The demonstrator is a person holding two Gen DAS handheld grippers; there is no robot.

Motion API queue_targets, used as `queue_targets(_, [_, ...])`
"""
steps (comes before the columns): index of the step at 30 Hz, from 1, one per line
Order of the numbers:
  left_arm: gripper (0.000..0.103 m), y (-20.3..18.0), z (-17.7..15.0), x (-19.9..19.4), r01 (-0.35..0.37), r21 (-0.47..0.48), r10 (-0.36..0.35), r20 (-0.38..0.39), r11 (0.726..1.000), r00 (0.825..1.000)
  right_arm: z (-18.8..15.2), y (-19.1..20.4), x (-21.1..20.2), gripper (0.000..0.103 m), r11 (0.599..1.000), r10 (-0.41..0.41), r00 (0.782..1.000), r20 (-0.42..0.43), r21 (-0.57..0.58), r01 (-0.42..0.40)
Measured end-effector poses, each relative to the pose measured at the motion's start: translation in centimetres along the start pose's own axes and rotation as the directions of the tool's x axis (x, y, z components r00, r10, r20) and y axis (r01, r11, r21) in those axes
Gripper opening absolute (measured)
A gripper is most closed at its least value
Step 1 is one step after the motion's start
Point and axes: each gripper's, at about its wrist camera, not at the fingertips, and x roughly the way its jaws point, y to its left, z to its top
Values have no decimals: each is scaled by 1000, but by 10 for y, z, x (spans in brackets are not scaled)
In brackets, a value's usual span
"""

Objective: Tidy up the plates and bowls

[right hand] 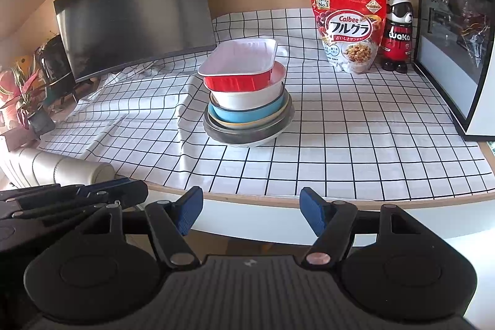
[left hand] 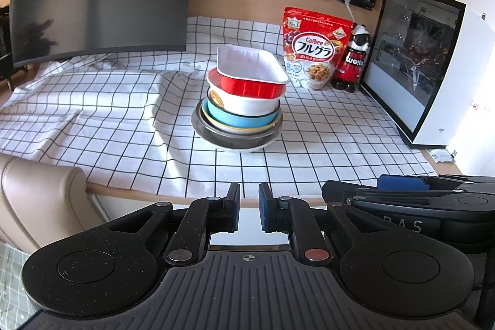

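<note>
Nearest me, my left gripper (left hand: 249,211) hangs off the table's front edge with its jaws nearly closed on nothing; my right gripper (right hand: 251,212) sits beside it, jaws spread and empty. Out past both, the stack of dishes (left hand: 239,110) stands mid-cloth on the checked tablecloth (left hand: 123,119), at twelve o'clock from either gripper. The red foil tray (left hand: 250,73) on top runs its long axis toward one o'clock in the right view. I judge neither hand clearly nearer.
</note>
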Motion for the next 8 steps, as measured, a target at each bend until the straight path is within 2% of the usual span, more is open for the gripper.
queue_targets(8, [14, 0, 2, 6, -38, 4, 38, 0, 999, 999, 0, 0, 1, 70, 1000, 3, 1000, -1, 0, -3])
